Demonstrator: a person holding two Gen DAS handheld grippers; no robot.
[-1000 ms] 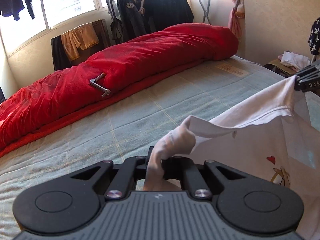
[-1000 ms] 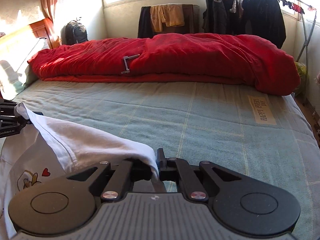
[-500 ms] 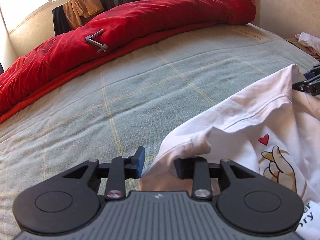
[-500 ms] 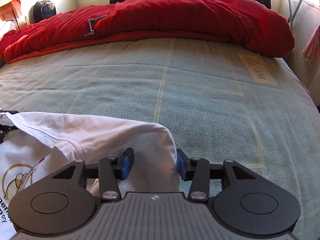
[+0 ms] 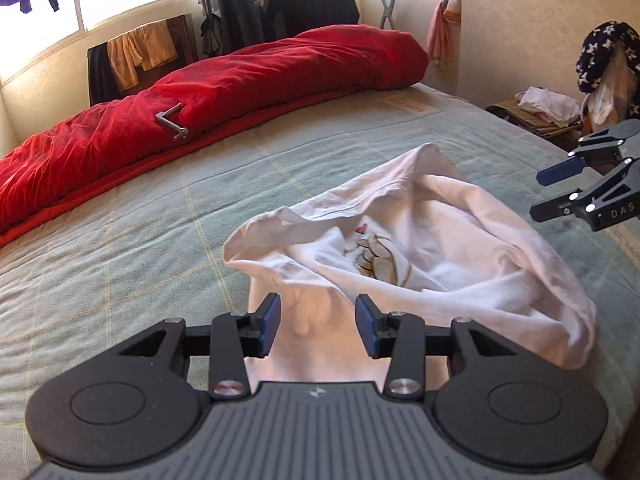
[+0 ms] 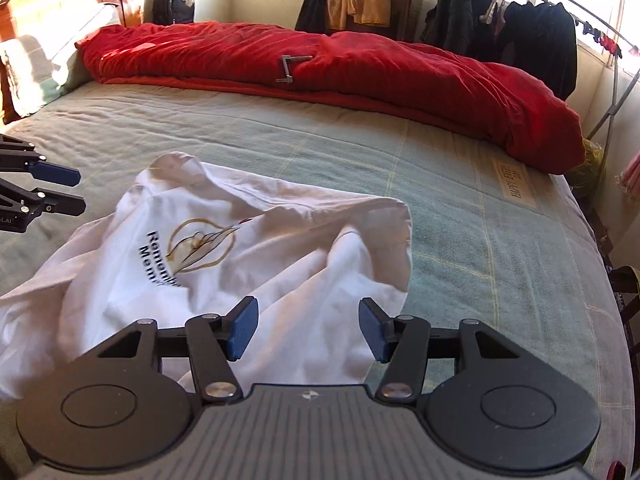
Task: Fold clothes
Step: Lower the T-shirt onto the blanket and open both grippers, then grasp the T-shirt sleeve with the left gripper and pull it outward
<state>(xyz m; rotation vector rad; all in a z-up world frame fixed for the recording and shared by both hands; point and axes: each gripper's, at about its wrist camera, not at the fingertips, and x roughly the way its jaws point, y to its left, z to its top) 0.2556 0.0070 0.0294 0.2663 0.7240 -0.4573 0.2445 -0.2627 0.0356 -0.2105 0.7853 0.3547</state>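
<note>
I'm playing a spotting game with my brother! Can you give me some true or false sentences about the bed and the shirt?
1. The white T-shirt lies crumpled on the bed. True.
2. The blanket along the far side is blue. False: it is red.
3. The left tool pinches the shirt. False: its jaws are opening and nothing is pinched.
4. A metal crank rests on the blanket. True.
5. The shirt has a picture printed on it. True.

A rolled red duvet [image 5: 224,92] with a metal crank handle [image 5: 173,121] on it lay along the green bedspread [image 6: 460,216], near a black backpack [image 6: 171,3] and hanging dark jackets [image 5: 288,4].
</note>
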